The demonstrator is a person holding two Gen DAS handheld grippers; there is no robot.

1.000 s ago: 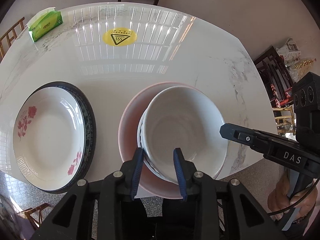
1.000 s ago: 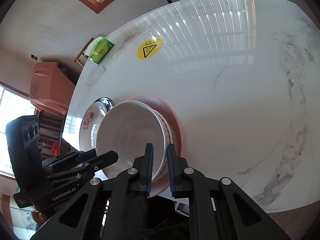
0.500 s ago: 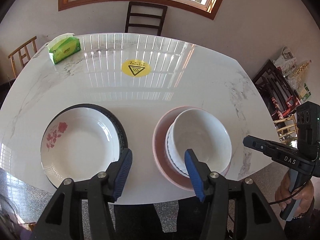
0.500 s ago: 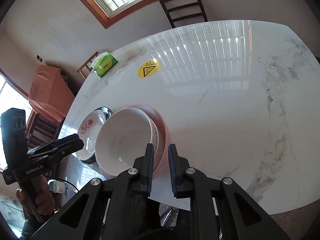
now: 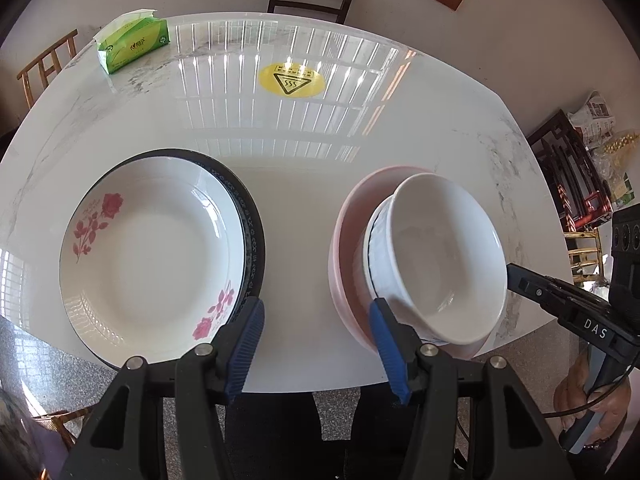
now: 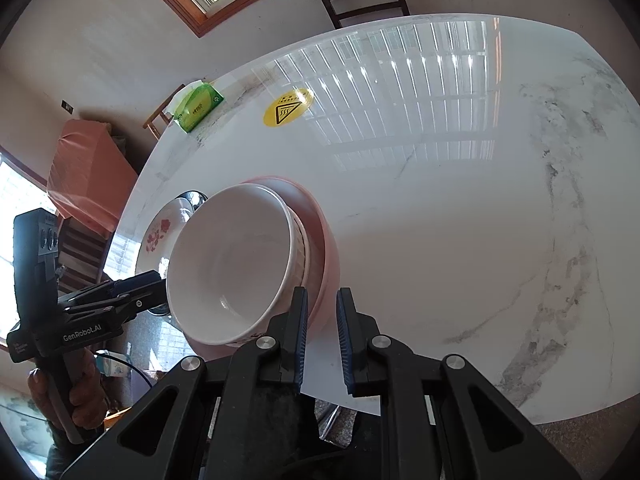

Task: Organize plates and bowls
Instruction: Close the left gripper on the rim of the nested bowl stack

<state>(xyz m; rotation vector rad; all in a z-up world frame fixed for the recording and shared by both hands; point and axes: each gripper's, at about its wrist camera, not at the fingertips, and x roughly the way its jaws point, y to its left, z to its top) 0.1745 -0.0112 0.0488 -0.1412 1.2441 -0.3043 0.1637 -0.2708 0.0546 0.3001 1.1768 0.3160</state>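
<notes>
- Left wrist view: my left gripper (image 5: 316, 344) is hanging over the near edge of the white marble table (image 5: 304, 136), its blue pads (image 5: 247, 344) spread apart with nothing between them; those jaws have just been opening.
- Off its left pad, the white rose-patterned plate (image 5: 148, 260) is sitting on top of a dark-rimmed plate (image 5: 253, 236), the pair near the table's front left edge.
- Off its right pad, the plain white bowl (image 5: 444, 256) is nesting, tilted, in a ribbed white bowl (image 5: 374, 256), and both are resting in the pink plate (image 5: 346, 240).
- I'm seeing my right gripper (image 5: 520, 280) coming in from the right, its tip just beside the white bowl's rim; whether it is touching I cannot tell. A hand (image 5: 588, 396) is gripping its handle.
- Farther back, a green tissue pack (image 5: 134, 46) and a yellow hot-surface sticker (image 5: 290, 80) are lying on the table.
- Right wrist view: my right gripper (image 6: 322, 332) is closed down to a narrow slit, pinching nothing, hovering over the table edge just right of the pink plate (image 6: 324, 240).
- The white bowl (image 6: 236, 264) is sitting stacked there, with the rose plate (image 6: 158, 236) behind it.
- My left gripper (image 6: 156, 284) is showing at the left, right beside the bowl's rim, held by a hand (image 6: 84, 396).
</notes>
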